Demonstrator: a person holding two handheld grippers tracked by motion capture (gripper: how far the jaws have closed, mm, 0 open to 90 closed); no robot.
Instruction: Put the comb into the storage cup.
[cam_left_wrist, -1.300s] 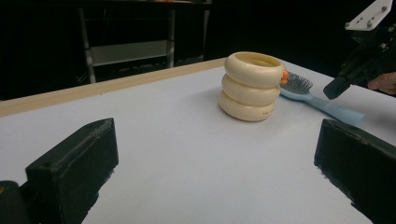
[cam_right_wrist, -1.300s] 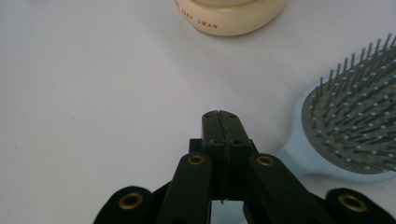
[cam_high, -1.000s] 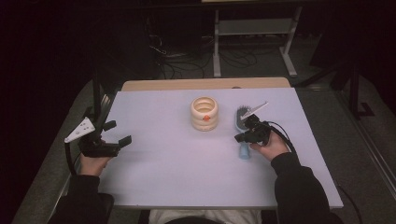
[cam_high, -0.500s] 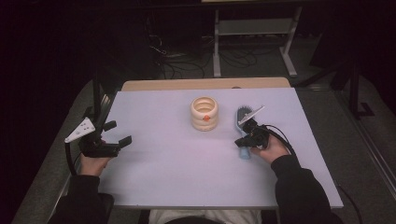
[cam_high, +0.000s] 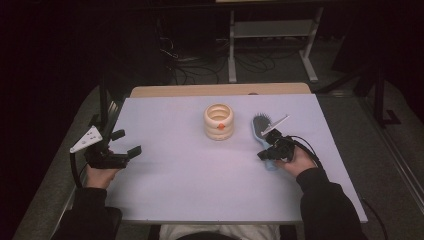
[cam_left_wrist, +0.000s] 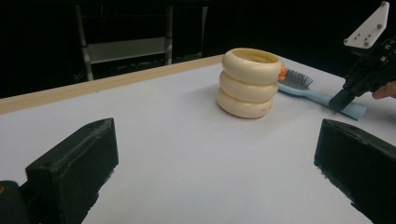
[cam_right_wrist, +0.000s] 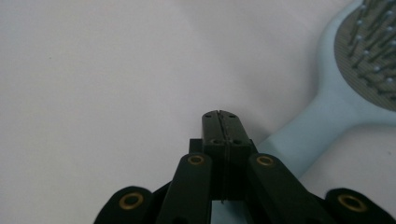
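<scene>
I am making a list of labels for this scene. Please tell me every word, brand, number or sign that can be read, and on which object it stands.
No text can be read.
Cream ring holder: a tiny dark mark on its lowest ring, too small to read.
Light blue hairbrush: no lettering visible.
Right gripper and left gripper: no lettering visible.

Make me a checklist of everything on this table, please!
Surface: white table, wooden strip along its far edge.
Job's things: light blue hairbrush, bristles up, lying flat; cream ringed holder beside it, apart, something orange on its rim.
Clutter: nothing seen.
Grippers: right tool shut, jaws pressed together with nothing between, at the brush handle; left tool open, at the table's left edge.
Cables: black cable from each tool; a tangle on the floor behind.
Surroundings: dark room, metal shelf frame behind.
</scene>
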